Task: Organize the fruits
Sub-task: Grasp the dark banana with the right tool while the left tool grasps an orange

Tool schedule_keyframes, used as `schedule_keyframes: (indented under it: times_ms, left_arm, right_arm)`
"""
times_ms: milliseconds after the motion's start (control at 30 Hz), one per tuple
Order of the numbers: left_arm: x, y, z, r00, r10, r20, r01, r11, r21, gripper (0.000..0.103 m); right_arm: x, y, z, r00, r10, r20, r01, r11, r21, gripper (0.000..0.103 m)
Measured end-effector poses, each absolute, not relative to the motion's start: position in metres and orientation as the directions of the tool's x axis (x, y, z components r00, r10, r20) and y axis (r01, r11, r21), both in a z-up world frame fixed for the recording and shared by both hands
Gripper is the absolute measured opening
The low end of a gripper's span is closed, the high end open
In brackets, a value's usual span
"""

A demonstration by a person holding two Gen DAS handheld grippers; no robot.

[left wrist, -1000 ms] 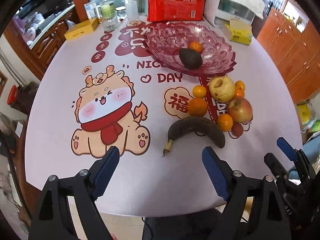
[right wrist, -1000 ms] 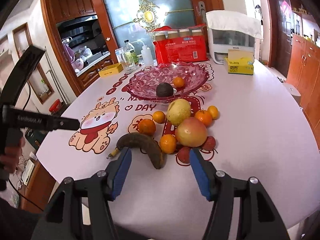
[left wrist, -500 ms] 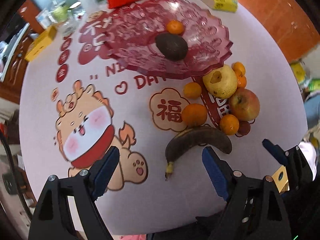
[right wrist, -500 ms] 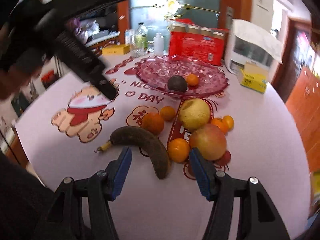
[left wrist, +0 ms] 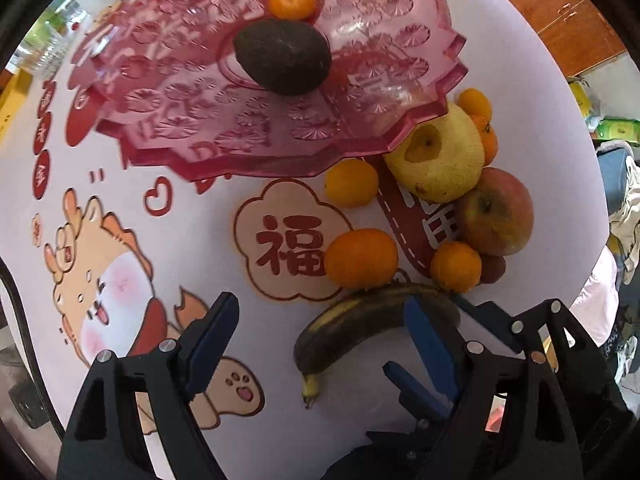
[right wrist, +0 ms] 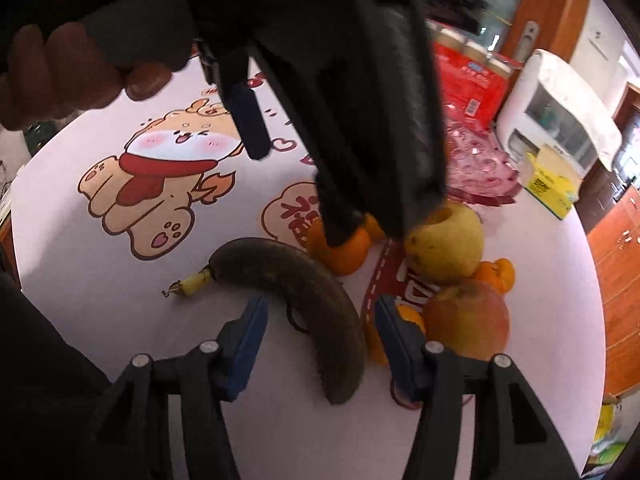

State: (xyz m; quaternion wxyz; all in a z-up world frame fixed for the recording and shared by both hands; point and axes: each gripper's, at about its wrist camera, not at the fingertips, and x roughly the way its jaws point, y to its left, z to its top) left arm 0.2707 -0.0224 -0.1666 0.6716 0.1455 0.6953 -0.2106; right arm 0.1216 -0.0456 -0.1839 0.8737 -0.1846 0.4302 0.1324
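The right gripper point(right wrist: 318, 336) is spread wide around the banana point(right wrist: 292, 280). The banana's long side points from 10 o'clock to 5 o'clock. The left gripper point(left wrist: 320, 332) is spread too, up higher.

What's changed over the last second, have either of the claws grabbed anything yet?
No grab yet. The right claw has come down so its open fingers now straddle the dark banana, not visibly clamped. The left claw, still open and empty, has swung forward over the fruit pile towards the pink bowl. Unchanged: banana on the table, avocado and one tangerine in the bowl.
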Motion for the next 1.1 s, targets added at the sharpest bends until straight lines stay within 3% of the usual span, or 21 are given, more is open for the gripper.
schedule_keyframes:
  times_ms: [167,467,533,667,900,1000,1100]
  left_arm:
    - [0.279,-0.030,-0.181,-0.091,-0.089,-0.992,0.483,0.867,-0.122,0.084]
    - [0.290,-0.041,-0.198,-0.147,-0.123,-0.981,0.472,0.863,-0.179,0.078]
    - [0.292,-0.046,-0.201,-0.156,-0.128,-0.979,0.465,0.865,-0.187,0.068]
    - [0.291,-0.049,-0.208,-0.187,-0.145,-0.972,0.447,0.868,-0.216,0.060]
    - [0.307,-0.052,-0.212,-0.186,-0.150,-0.971,0.440,0.871,-0.219,0.058]
    - [0.318,-0.045,-0.215,-0.221,-0.197,-0.955,0.415,0.867,-0.275,0.044]
    - [0.320,-0.043,-0.215,-0.219,-0.202,-0.955,0.412,0.868,-0.278,0.044]
  right_arm:
    - [0.133,-0.043,-0.195,0.564,0.060,-0.824,-0.420,0.880,-0.223,0.043]
    - [0.138,-0.044,-0.201,0.536,0.087,-0.840,-0.459,0.865,-0.203,0.042]
    - [0.140,-0.045,-0.202,0.525,0.092,-0.846,-0.477,0.855,-0.203,0.042]
    - [0.147,-0.043,-0.206,0.486,0.091,-0.869,-0.513,0.835,-0.200,0.042]
    - [0.155,-0.039,-0.214,0.450,0.114,-0.886,-0.573,0.798,-0.188,0.042]
    - [0.157,-0.040,-0.215,0.446,0.129,-0.885,-0.583,0.793,-0.178,0.042]
    - [0.158,-0.043,-0.213,0.443,0.132,-0.887,-0.579,0.798,-0.170,0.042]
